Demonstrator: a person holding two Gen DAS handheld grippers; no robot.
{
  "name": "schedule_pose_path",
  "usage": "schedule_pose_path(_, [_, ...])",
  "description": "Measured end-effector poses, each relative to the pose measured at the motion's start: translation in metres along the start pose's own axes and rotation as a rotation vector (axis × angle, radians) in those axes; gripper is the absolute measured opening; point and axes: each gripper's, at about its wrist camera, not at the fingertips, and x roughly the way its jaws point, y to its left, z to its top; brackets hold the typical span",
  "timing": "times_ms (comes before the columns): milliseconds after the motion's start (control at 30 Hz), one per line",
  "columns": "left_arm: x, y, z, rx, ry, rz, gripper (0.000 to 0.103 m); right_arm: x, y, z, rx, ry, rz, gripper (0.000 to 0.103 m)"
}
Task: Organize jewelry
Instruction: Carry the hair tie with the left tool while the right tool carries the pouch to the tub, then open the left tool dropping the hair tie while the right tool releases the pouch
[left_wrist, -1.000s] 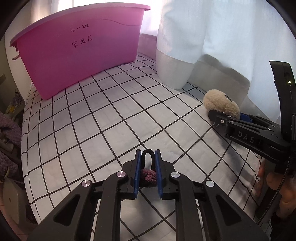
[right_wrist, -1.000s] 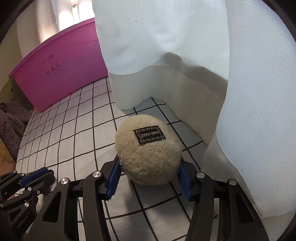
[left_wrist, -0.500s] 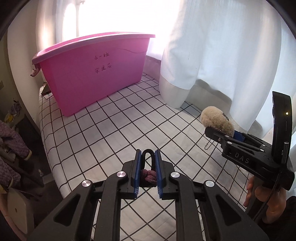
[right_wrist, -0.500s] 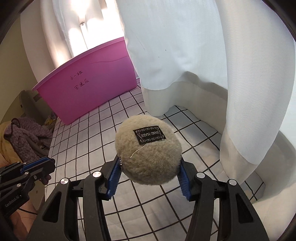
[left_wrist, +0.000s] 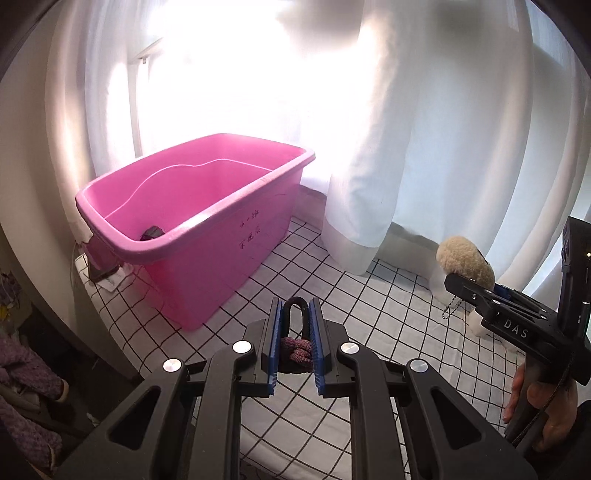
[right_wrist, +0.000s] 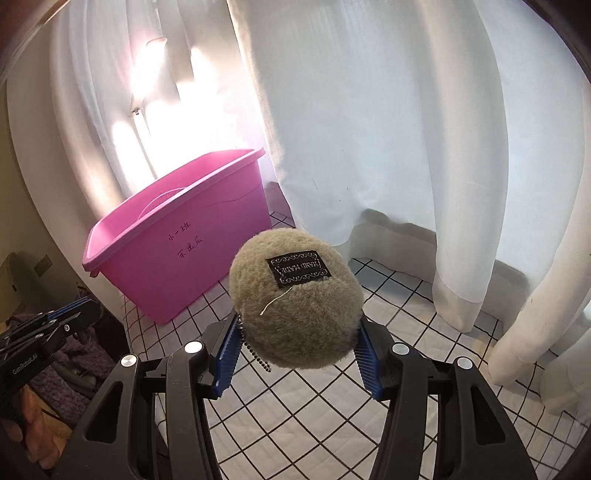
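Observation:
My left gripper (left_wrist: 295, 314) is shut on a black elastic hair tie with a mauve knitted knot (left_wrist: 295, 347), held in the air above the checked sheet. My right gripper (right_wrist: 295, 343) is shut on a beige fluffy pompom charm (right_wrist: 295, 299) with a black label and a small ball chain hanging from it; this charm (left_wrist: 463, 264) also shows at the right of the left wrist view. A pink plastic bin (left_wrist: 207, 221) stands ahead on the bed, open at the top, with a dark small item (left_wrist: 151, 233) on its floor. The same bin (right_wrist: 184, 247) appears left of the charm.
White curtains (left_wrist: 424, 147) hang behind and to the right of the bin, their hems resting on the black-and-white checked sheet (left_wrist: 351, 295). Purple knitted clothing (left_wrist: 22, 387) lies beyond the bed's left edge. A person's hand (left_wrist: 543, 410) grips the right tool's handle.
Both grippers have risen with their loads and now look down from higher up; the bin's open top and inside have come into view. Neither grip has changed.

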Motion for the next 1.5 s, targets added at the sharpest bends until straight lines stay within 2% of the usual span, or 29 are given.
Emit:
schedule_pose_path(200, [-0.013, 0.044, 0.04, -0.009, -0.05, 0.01, 0.015, -0.01, 0.038, 0.036, -0.029, -0.065, 0.028, 0.052])
schedule_pose_path(333, [-0.015, 0.068, 0.06, -0.027, -0.075, 0.061, 0.015, -0.005, 0.06, 0.064, -0.069, -0.114, 0.089, 0.052])
schedule_pose_path(533, [-0.001, 0.108, 0.094, -0.062, -0.054, 0.081, 0.015, 0.022, 0.1, 0.1, -0.09, -0.123, 0.143, 0.052])
schedule_pose_path(700, [0.022, 0.135, 0.128, -0.018, -0.067, 0.069, 0.015, 0.053, 0.14, 0.122, -0.109, -0.123, 0.117, 0.052])
schedule_pose_path(867, [0.059, 0.159, 0.158, 0.039, -0.029, 0.021, 0.015, 0.098, 0.17, 0.139, -0.076, -0.078, 0.066, 0.052])
schedule_pose_path(1033, [0.104, 0.185, 0.178, 0.067, 0.046, -0.021, 0.015, 0.142, 0.19, 0.153, -0.034, -0.034, 0.014, 0.052])
schedule_pose_path(1267, [0.15, 0.205, 0.18, 0.086, 0.172, -0.039, 0.016, 0.203, 0.203, 0.163, -0.027, 0.115, -0.044, 0.053])
schedule_pose_path(1500, [0.177, 0.216, 0.178, 0.064, 0.287, -0.064, 0.02, 0.238, 0.207, 0.162, -0.058, 0.247, -0.099, 0.053])
